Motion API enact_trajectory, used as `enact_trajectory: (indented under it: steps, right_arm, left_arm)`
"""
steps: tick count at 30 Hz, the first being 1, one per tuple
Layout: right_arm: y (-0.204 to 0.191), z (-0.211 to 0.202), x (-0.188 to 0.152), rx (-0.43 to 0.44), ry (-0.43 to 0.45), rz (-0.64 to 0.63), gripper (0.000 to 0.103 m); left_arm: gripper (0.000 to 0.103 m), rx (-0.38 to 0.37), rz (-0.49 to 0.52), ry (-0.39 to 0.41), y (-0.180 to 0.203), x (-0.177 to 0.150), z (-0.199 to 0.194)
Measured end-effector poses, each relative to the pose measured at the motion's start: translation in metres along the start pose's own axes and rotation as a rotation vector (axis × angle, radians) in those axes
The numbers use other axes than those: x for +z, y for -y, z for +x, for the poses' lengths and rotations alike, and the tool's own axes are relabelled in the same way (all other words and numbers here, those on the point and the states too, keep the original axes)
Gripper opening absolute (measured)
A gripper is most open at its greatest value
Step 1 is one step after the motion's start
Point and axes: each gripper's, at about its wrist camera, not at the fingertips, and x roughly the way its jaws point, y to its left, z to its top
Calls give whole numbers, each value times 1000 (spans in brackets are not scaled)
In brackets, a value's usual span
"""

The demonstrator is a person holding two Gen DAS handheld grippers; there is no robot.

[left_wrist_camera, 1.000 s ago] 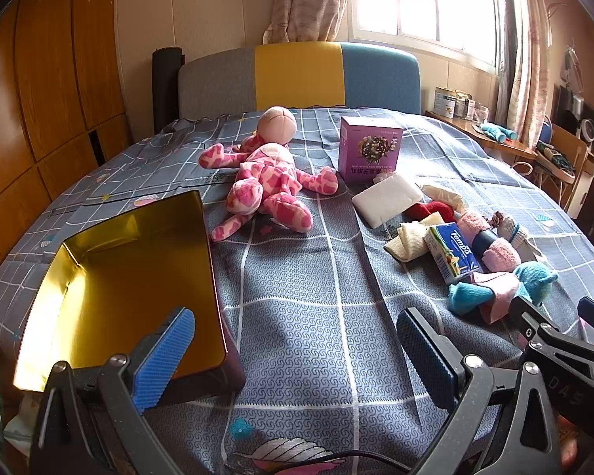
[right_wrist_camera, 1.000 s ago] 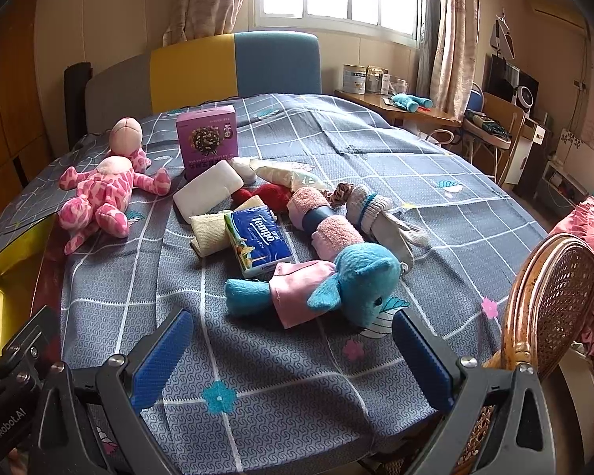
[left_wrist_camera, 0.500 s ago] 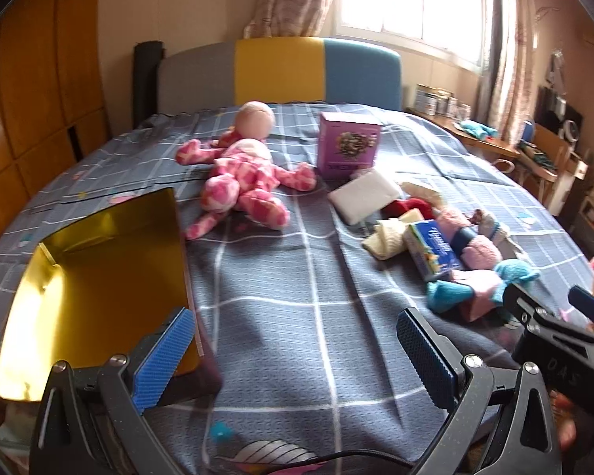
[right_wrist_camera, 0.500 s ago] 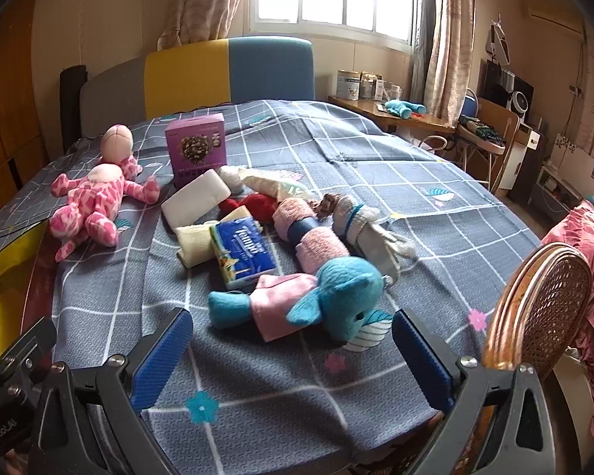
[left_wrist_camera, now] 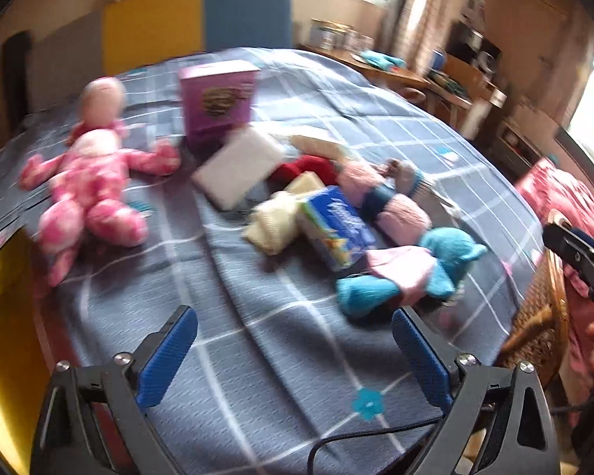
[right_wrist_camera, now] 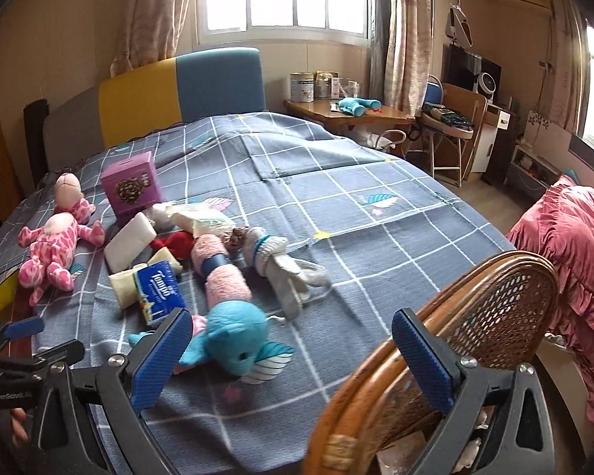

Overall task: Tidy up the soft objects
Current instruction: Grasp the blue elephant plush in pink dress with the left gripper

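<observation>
Blue elephant plush (left_wrist_camera: pixel 447 261) beyond closing, empty left tongs (left_wrist_camera: pixel 295 356)

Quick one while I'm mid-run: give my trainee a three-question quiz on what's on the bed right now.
1. True or false: the purple box lies flat on its side.
2. What touches the tissue pack on its window side? A) pink doll B) rolled pink towel C) purple box
3. Fill in: the left claw holds ____.

Key: 1 false, it stands upright. 2 B, the rolled pink towel; the pink doll lies apart. 3 nothing; its jaws are closing on empty air.
</observation>
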Motion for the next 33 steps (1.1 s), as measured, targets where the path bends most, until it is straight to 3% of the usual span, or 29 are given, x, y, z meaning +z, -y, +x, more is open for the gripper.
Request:
enact_trajectory:
  steps: [3, 6, 8, 11, 15, 16, 19, 25, 30, 33]
  right_arm:
    - [14, 0, 3, -2, -7, 19, 103]
    - [27, 3, 4, -9, -13, 41, 103]
    - [33, 5, 4, -14, -18, 52, 103]
    - [41, 9, 3, -23, -29, 66, 103]
    - [45, 13, 3, -20, -48, 70, 103]
    - [46, 14, 4, -20, -48, 67, 103]
    - [48, 14, 8, -2, -46, 63, 101]
    - [46, 34, 38, 120, -96, 65, 93]
    - [12, 68, 60, 248, -218, -26, 84]
    - [-18, 95, 62, 283, -289, -114, 72]
  left_arm:
    - [94, -89, 109, -31, 24, 12, 15]
    - [91, -137, 288, -22, 62, 19, 25]
    - [75, -155, 396, -7, 84, 22, 34]
    - [68, -163, 518, -48, 113, 24, 55]
    - [57, -169, 593, -115, 135, 23, 88]
    - [41, -176, 593, -129, 137, 22, 94]
    - [35, -198, 550, -148, 134, 21, 108]
    - [33, -280, 391, -60, 101, 20, 70]
    - [34, -333, 183, 7, 53, 18, 24]
    - [34, -323, 55, 26, 15, 9, 2]
